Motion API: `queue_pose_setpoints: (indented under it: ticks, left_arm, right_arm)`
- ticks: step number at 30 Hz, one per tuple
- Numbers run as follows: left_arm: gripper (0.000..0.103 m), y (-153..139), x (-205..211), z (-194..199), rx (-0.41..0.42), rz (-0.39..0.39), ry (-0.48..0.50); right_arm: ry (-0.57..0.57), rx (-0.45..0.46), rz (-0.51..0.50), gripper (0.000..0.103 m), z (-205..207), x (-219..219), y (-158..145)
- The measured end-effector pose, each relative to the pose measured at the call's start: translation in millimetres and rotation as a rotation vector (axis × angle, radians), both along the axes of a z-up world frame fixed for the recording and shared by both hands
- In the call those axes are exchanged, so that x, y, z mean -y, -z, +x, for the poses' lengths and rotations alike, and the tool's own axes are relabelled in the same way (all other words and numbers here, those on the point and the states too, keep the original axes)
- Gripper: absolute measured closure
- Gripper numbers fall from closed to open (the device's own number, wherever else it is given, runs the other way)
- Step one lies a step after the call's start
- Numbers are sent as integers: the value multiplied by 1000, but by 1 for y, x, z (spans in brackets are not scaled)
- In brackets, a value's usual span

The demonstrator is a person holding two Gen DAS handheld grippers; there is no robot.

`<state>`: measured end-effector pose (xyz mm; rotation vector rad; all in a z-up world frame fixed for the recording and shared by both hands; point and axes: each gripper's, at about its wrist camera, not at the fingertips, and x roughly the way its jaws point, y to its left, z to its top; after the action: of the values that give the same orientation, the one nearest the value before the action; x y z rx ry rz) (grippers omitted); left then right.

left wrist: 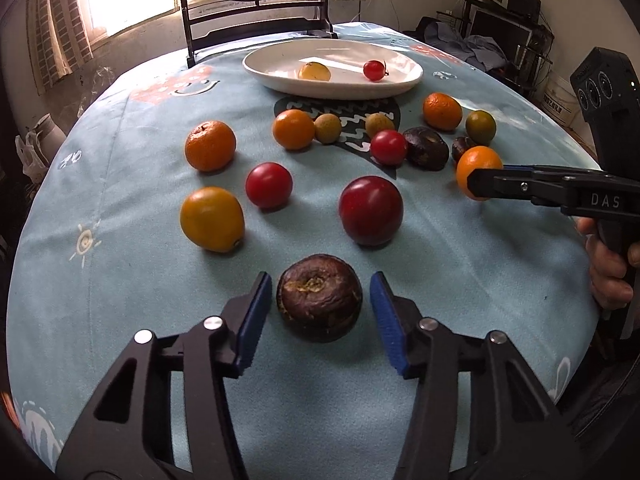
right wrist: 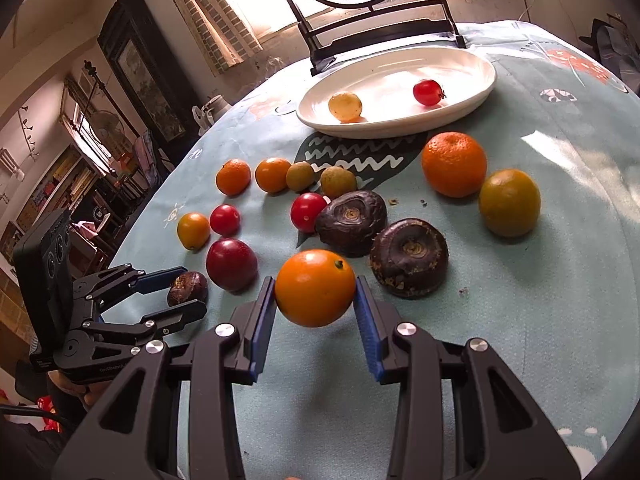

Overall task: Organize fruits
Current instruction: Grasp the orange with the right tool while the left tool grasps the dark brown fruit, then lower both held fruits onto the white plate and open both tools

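A wrinkled dark brown fruit point(left wrist: 320, 300) lies on the blue tablecloth between the blue pads of my left gripper point(left wrist: 321, 276). A thin gap shows on each side of it, so the pads do not press on it. The right wrist view shows the same left gripper point(right wrist: 192, 288) straddling that dark fruit point(right wrist: 186, 289). My right gripper point(right wrist: 315, 280) is shut on a small orange point(right wrist: 315, 290), held slightly above the cloth. From the left wrist view that right gripper point(left wrist: 476, 184) grips the orange point(left wrist: 478, 162) at the right. A white oval plate point(left wrist: 280, 80) at the back holds a yellow fruit point(left wrist: 314, 71) and a cherry tomato point(left wrist: 374, 70).
Several loose fruits lie between grippers and plate: oranges point(left wrist: 210, 146), red tomatoes point(left wrist: 268, 185), a dark red plum point(left wrist: 371, 210), a yellow-orange fruit point(left wrist: 212, 219) and two more dark fruits point(right wrist: 408, 258). A dark framed stand point(left wrist: 256, 20) rises behind the plate. A hand point(left wrist: 608, 272) holds the right gripper.
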<state>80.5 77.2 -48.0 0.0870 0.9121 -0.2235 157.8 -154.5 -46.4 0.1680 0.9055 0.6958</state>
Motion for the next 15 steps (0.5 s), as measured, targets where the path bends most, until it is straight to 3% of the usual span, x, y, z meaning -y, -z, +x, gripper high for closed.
queue_pose_setpoints:
  ticks: [6, 15]
  left_arm:
    - [60, 1, 3, -3, 2, 23, 0]
    - [61, -2, -5, -3, -3, -39, -20]
  right_arm:
    - [-6, 5, 11, 63, -1, 1, -1]
    - [-19, 3, 41, 63, 0, 3, -1]
